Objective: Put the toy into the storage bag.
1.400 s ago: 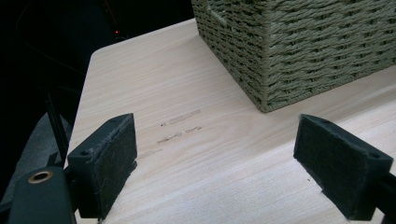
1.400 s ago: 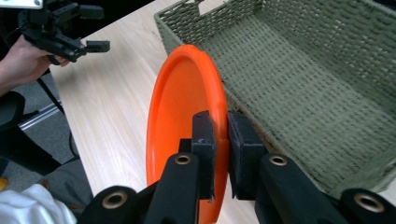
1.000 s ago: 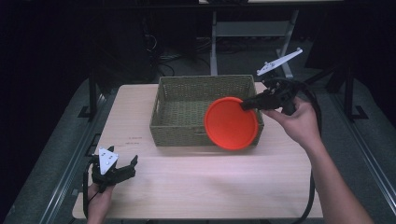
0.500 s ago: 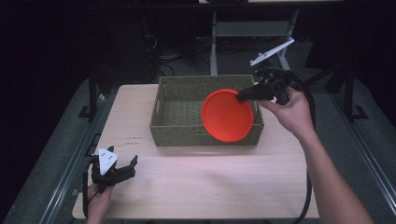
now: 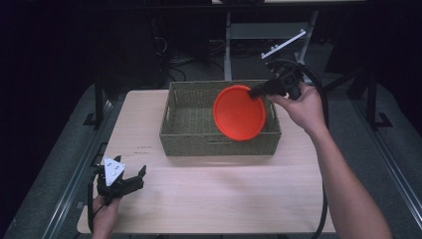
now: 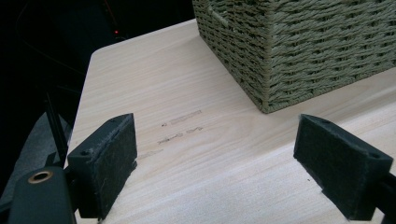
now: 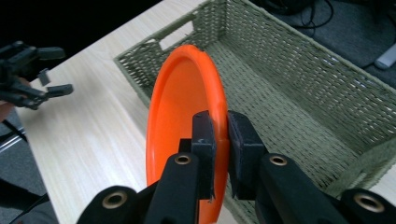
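The right gripper [image 5: 259, 91] pinches the rim of the orange plate [image 5: 239, 113], held tilted above the wicker basket [image 5: 219, 142], while the left gripper [image 5: 130, 182] rests on the worktop [image 5: 224, 194], fingers spread.

The plate [image 5: 239, 112] is round, bright orange and smooth, with a raised rim. It is held up on edge, tilted, over the right half of the basket [image 5: 191, 137]. The basket is olive-green woven wicker, rectangular, with cut-out handles, standing on the bench [image 5: 219, 199].
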Motion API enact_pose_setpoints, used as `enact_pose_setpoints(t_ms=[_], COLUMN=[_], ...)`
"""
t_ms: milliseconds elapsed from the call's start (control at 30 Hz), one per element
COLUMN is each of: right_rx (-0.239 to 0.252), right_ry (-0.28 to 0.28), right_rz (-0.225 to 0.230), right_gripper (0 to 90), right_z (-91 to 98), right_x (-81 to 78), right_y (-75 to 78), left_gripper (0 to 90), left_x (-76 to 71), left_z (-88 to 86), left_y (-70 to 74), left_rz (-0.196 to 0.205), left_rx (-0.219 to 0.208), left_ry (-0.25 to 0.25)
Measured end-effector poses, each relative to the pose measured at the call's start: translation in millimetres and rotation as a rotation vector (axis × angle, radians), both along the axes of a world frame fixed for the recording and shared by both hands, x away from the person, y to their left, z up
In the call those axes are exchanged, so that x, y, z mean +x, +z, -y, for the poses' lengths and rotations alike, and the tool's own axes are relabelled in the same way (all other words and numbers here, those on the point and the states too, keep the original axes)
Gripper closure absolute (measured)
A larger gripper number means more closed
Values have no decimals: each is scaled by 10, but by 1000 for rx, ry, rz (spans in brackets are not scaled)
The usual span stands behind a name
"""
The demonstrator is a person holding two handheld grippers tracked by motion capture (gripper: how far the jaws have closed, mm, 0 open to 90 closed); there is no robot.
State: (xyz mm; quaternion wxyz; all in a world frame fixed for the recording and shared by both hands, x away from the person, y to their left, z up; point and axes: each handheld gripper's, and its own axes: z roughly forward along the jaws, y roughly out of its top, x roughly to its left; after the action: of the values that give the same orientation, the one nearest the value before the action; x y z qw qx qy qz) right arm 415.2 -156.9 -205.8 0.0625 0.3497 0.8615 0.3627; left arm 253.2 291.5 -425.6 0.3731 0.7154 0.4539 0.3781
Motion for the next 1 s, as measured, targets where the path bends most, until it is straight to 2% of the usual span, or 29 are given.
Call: enact_pose_setpoints(t_ms=[333,467,567,867,1000], right_rx=[12,14,26,58,45], right_ry=[-49,-65,-84,-147,-169], right_rz=[-22,-29,-28,-31,-34], right_gripper=[818,818,818,818,818], right_z=[18,32,60,142,150], right_x=[225,284,317,433,504], right_y=[-97,-141,-158,-198,-243], left_gripper=[128,128,128,128,128], left_x=[0,-2,4,-1,10], left_z=[4,6,8,16,12], left_y=[-1,-3,0,1,5], left_rz=[0,-2,-10,-6,-6], left_rx=[-2,-3,-23,-20,-16], left_ry=[-1,-3,6,0,0])
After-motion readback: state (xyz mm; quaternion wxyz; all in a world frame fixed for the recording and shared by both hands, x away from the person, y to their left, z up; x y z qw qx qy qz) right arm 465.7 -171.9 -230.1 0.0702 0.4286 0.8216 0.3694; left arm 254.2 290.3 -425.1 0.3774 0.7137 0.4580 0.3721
